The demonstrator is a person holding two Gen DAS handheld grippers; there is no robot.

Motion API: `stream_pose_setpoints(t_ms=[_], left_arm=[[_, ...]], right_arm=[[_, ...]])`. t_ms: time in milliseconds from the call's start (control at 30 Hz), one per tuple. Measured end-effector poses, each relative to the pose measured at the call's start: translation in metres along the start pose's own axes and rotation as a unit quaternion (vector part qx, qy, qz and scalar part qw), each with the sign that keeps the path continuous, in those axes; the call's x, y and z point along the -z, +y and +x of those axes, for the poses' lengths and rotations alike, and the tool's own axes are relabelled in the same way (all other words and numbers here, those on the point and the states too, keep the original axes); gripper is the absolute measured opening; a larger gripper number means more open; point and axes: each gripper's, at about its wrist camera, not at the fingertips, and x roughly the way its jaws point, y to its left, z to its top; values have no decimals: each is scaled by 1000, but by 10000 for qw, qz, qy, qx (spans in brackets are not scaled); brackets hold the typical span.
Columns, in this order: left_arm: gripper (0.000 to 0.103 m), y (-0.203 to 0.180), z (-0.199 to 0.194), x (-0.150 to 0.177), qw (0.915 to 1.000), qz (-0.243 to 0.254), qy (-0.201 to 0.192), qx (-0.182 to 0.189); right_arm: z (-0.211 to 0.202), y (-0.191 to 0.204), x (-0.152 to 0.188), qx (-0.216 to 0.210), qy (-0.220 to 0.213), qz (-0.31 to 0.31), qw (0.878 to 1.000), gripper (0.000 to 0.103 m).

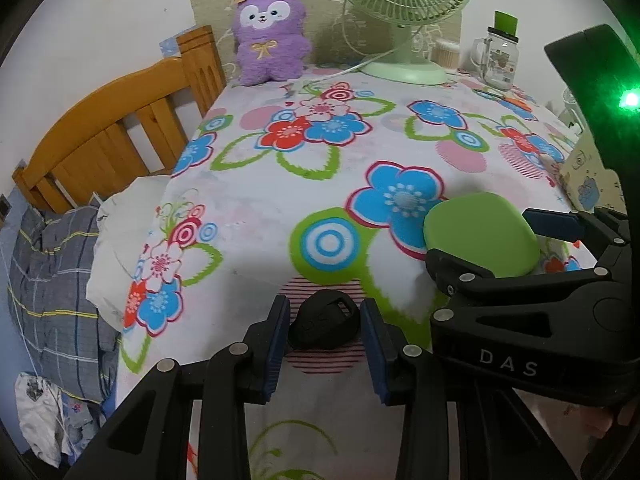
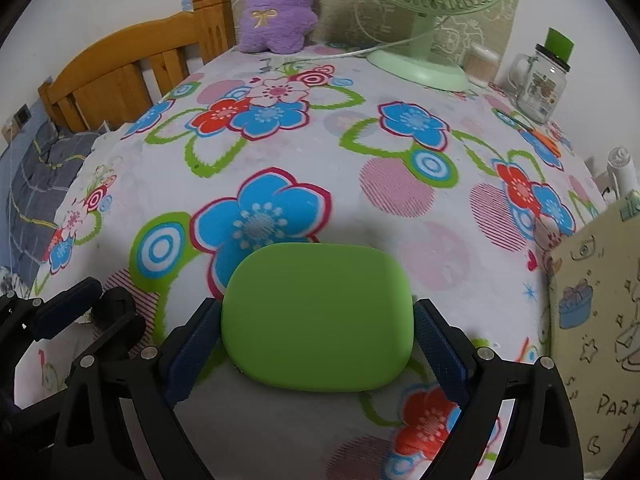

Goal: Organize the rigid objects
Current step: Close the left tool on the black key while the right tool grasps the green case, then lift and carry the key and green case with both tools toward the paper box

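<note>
A small black rounded object (image 1: 324, 320) sits low over the flowered tablecloth (image 1: 256, 208), and my left gripper (image 1: 326, 332) is shut on it, one blue pad against each side. To its right a flat green case (image 2: 316, 320) with rounded corners lies on the cloth. My right gripper (image 2: 318, 324) straddles it with its jaws wide, the blue pads (image 2: 436, 340) close beside the case's two short sides; I see no firm press. In the left wrist view the right gripper (image 1: 484, 240) shows around the green case (image 1: 480, 236). The left gripper (image 2: 80, 312) appears at the right wrist view's left edge.
At the back of the table stand a purple plush toy (image 1: 268, 36), a green fan (image 1: 404, 68) with its cord, a cotton-swab tub (image 2: 480, 64) and a glass mug (image 2: 540, 84) with a green lid. A drawn-on cream box (image 2: 596, 320) stands right. A wooden headboard (image 1: 112, 132) and bedding lie left.
</note>
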Motion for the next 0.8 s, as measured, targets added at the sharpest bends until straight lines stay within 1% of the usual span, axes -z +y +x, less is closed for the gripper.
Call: stream_pose_setpoints(t_ms=[367, 700, 800], left_arm=[[36, -25, -7, 2, 10000, -43, -15, 79], [36, -51, -26, 6, 9998, -23, -140, 113], [36, -57, -32, 8, 9998, -37, -182, 62]], right_arm=[[-24, -22, 15, -39, -111, 17, 9999, 95], [-51, -41, 31, -50, -277, 108, 9995, 95], [-60, -44, 36, -216, -304, 102, 9993, 95]])
